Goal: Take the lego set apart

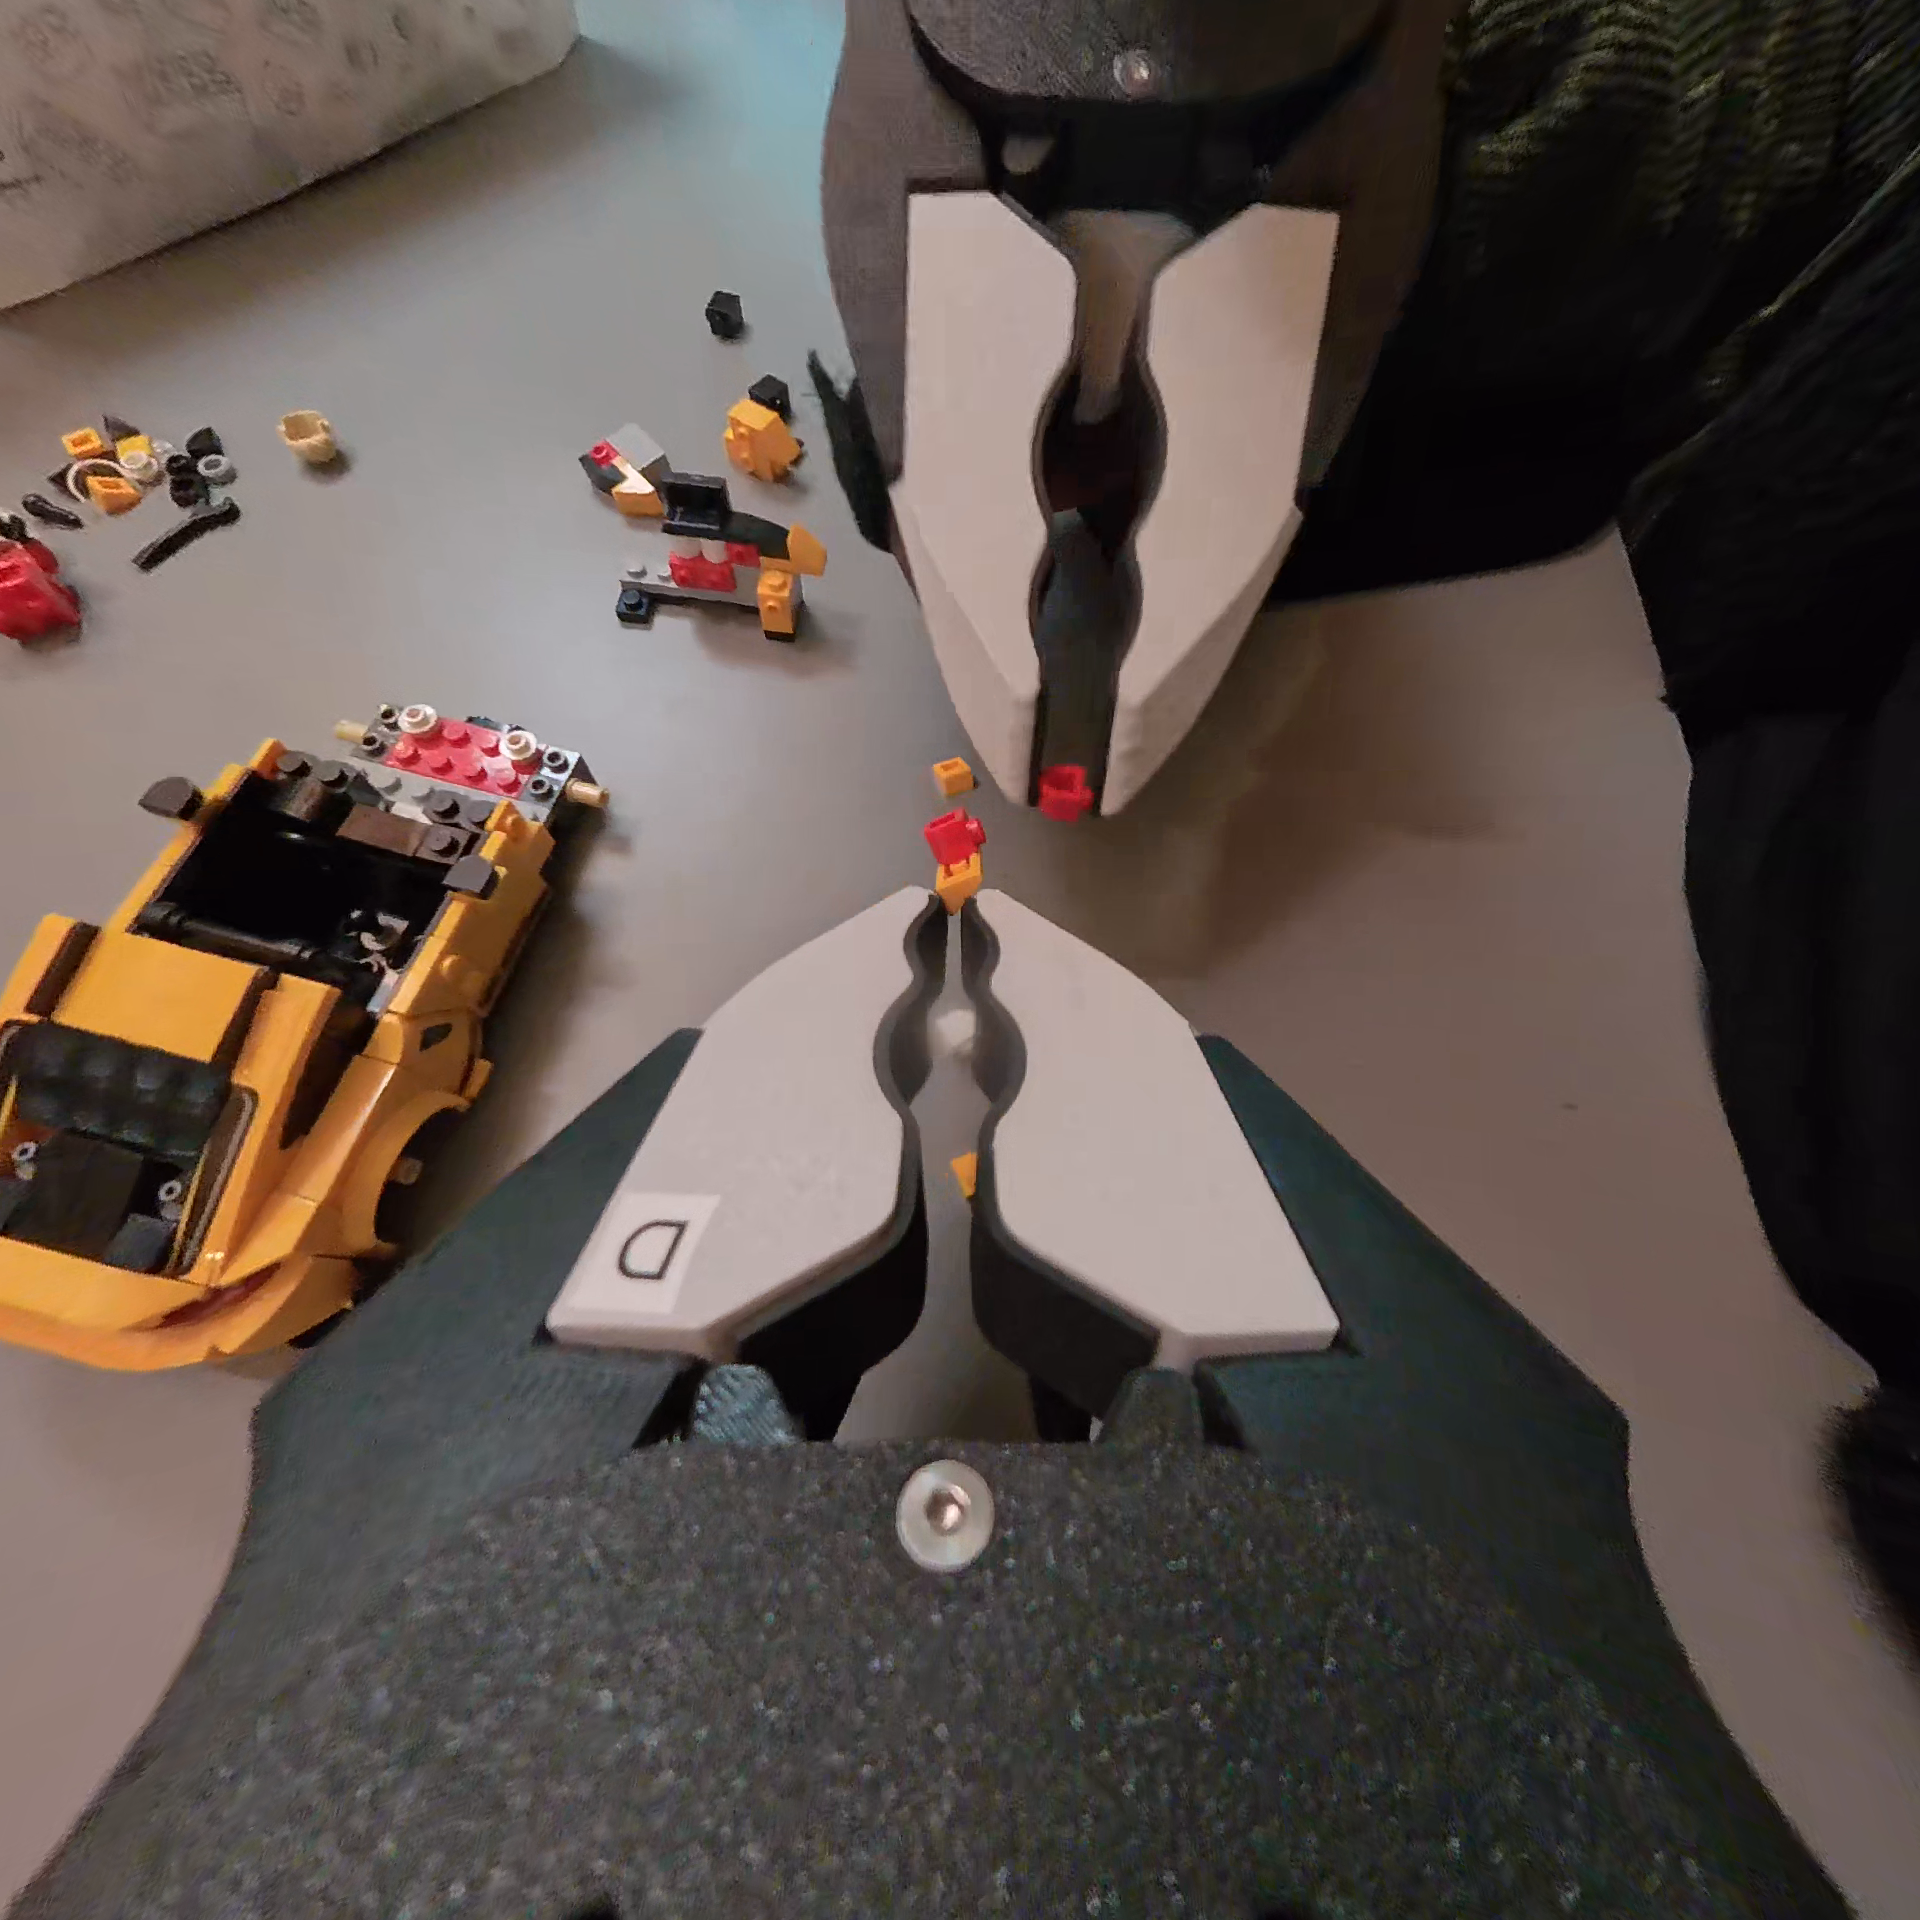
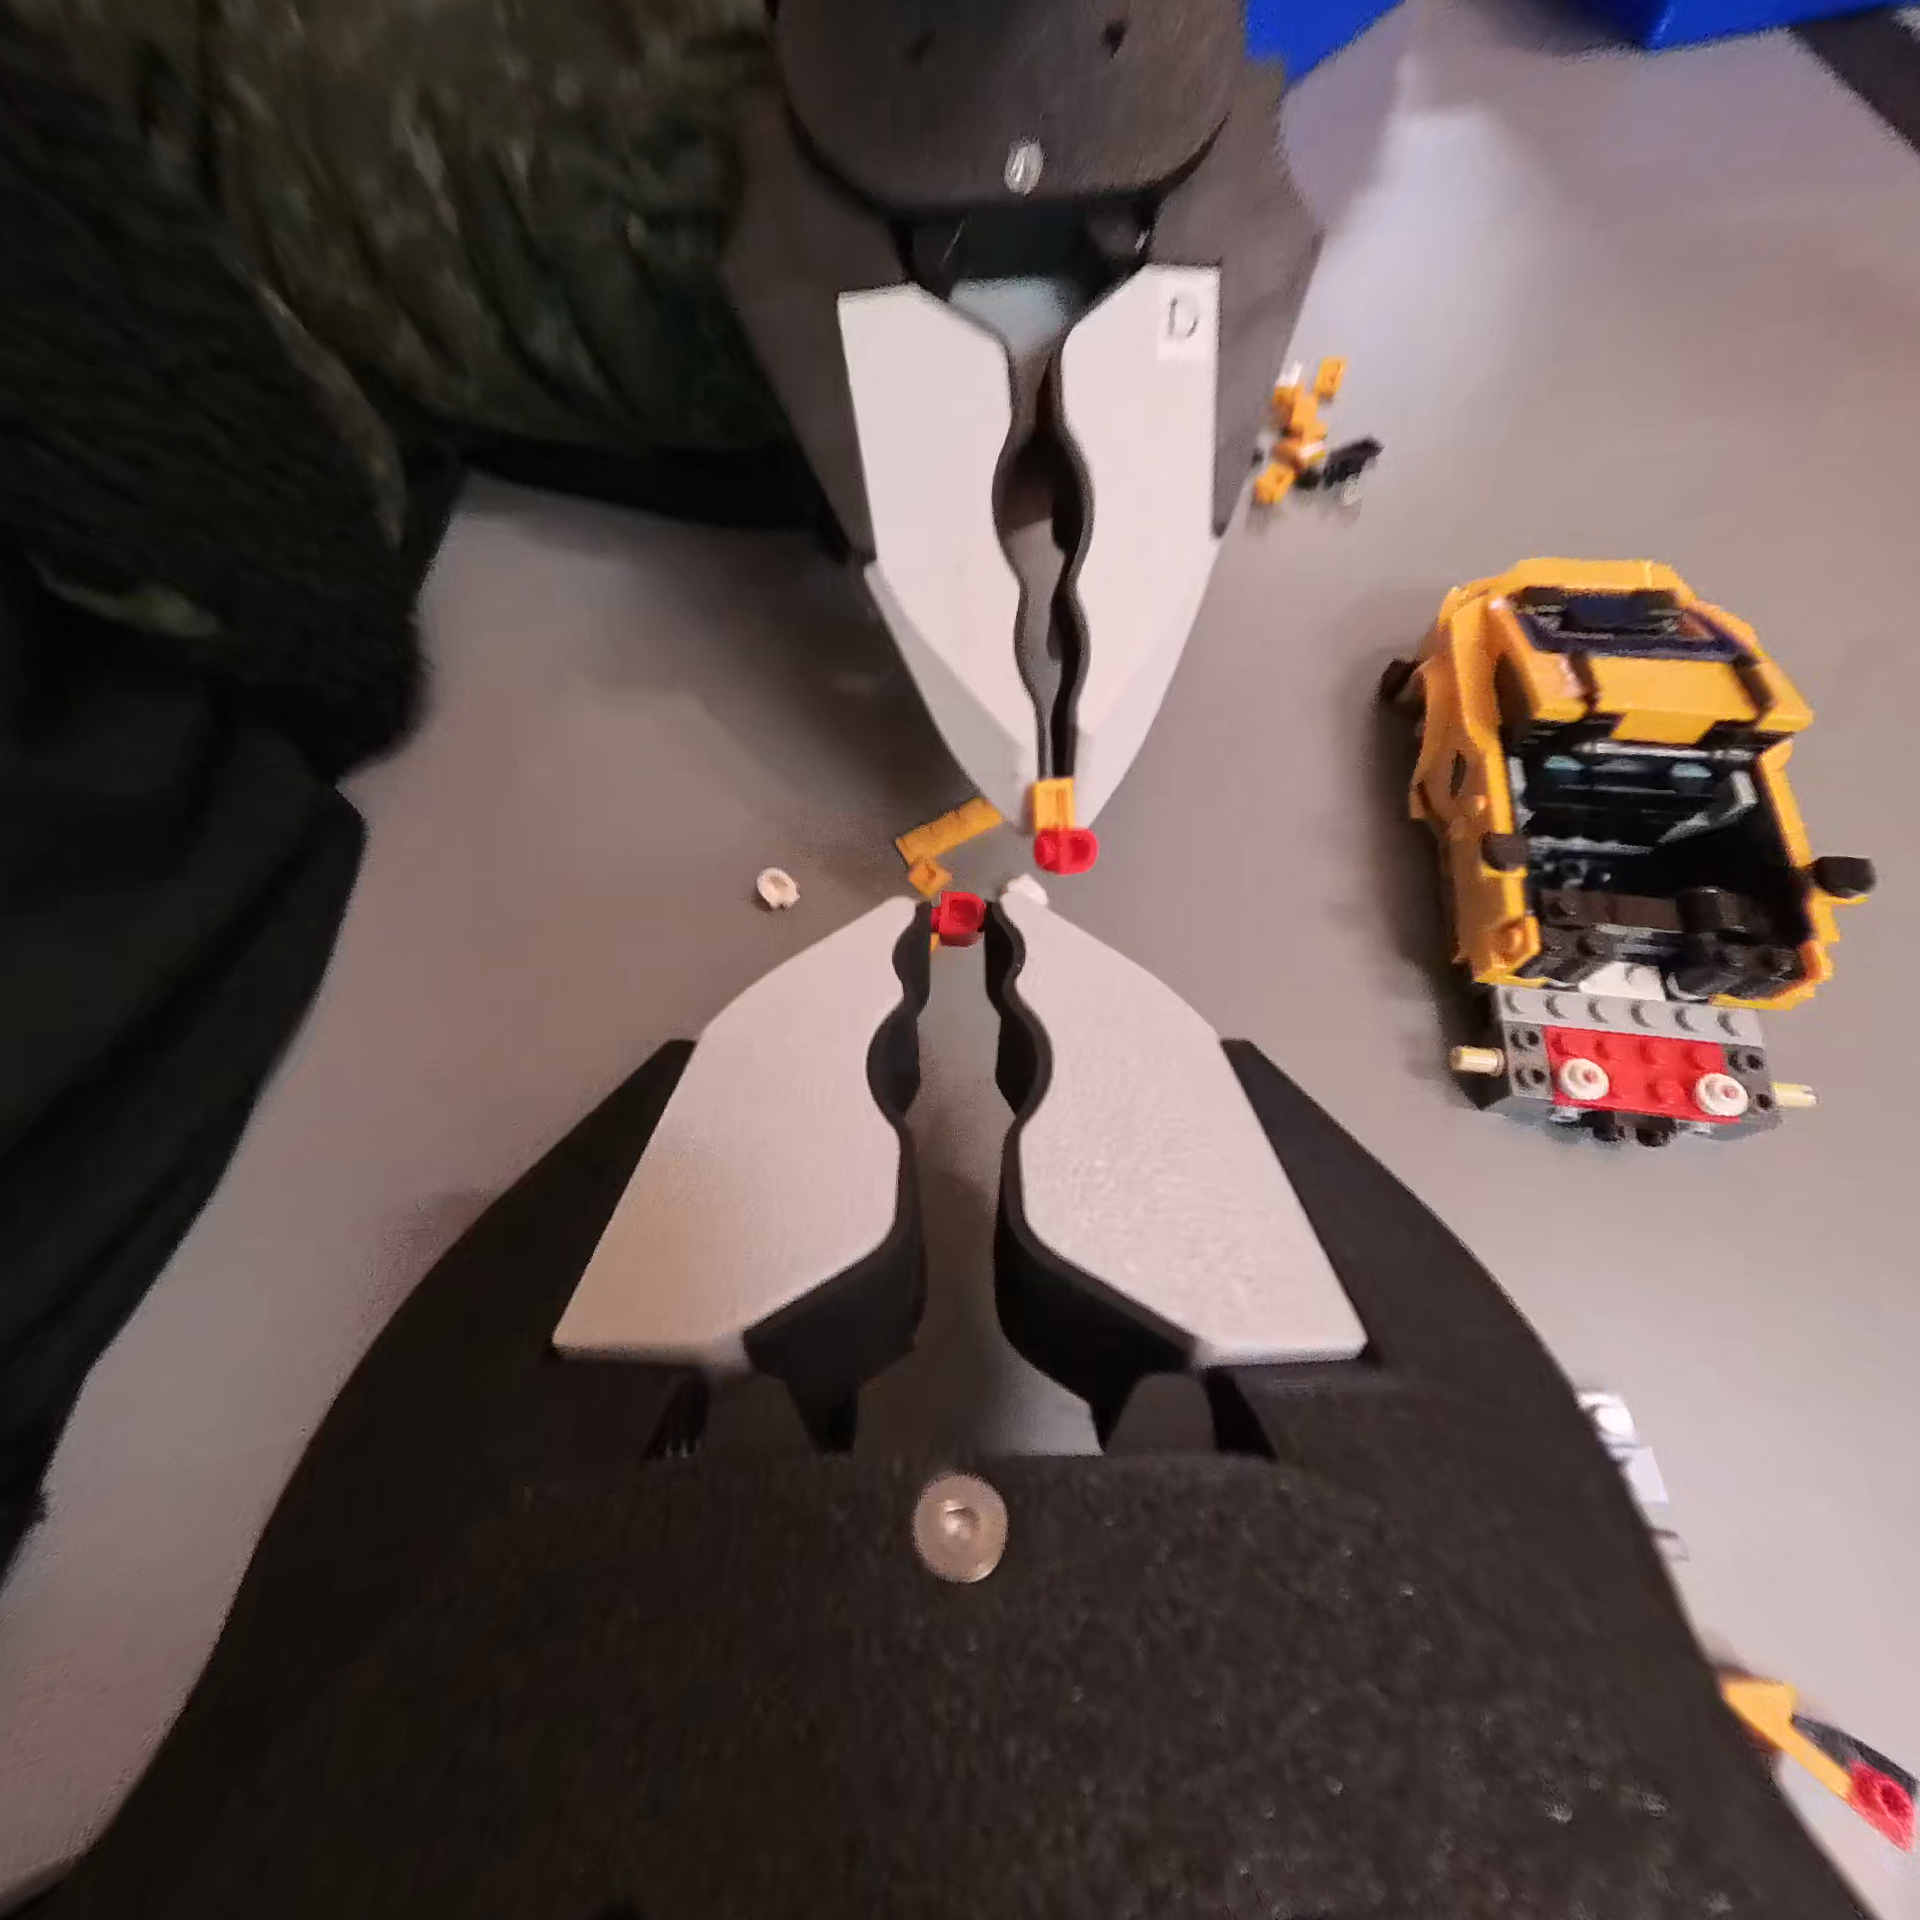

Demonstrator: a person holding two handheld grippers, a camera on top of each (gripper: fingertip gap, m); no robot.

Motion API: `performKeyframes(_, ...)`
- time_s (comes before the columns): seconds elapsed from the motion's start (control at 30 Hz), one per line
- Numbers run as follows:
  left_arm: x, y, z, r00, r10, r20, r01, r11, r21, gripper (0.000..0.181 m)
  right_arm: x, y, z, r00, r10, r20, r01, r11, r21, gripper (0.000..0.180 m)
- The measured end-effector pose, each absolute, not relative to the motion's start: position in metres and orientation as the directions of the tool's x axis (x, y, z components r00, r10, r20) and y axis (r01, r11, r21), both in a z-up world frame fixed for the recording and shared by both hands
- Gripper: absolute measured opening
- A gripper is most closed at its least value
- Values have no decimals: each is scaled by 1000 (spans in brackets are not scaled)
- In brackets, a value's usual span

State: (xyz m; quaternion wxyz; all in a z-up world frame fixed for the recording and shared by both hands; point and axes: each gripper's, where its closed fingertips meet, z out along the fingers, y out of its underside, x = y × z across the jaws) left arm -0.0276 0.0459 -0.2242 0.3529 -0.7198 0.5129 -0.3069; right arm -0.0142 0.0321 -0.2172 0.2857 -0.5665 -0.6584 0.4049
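Note:
A yellow lego car [image 1: 239,1039] with its roof off lies on the grey table [image 1: 1403,1039], left of both grippers. My left gripper [image 1: 956,909] is shut on a tiny orange piece [image 1: 958,881] with a red piece [image 1: 951,840] stuck on its end. My right gripper [image 1: 1065,805] faces it tip to tip and is shut on another small red piece [image 1: 1062,792]. In the right wrist view my right gripper [image 2: 956,912] pinches that red piece [image 2: 958,916], a small gap from the left gripper's [image 2: 1051,805] red piece [image 2: 1065,849]. The car [image 2: 1621,831] is on the right there.
Loose lego pieces lie in clusters behind the car [image 1: 717,540] and at far left [image 1: 125,478]. A small orange piece [image 2: 940,836] and a white one [image 2: 777,888] lie under the tips. A person's dark clothing [image 1: 1714,416] borders the table. A pale bag [image 1: 208,125] stands far left. The tips of both grippers are at nearly the same place.

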Motion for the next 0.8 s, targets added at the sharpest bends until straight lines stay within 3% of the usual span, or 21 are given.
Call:
performKeyframes(0.13,-26,43,-223,268,-958,101,-509,-230,-829,2,-19,32,-239,-170,985,-9,599,96,-795,18)
performKeyframes(0.8,-21,24,-240,173,-981,88,-611,-177,-771,0,-24,28,-228,-165,981,-106,542,1,-840,13)
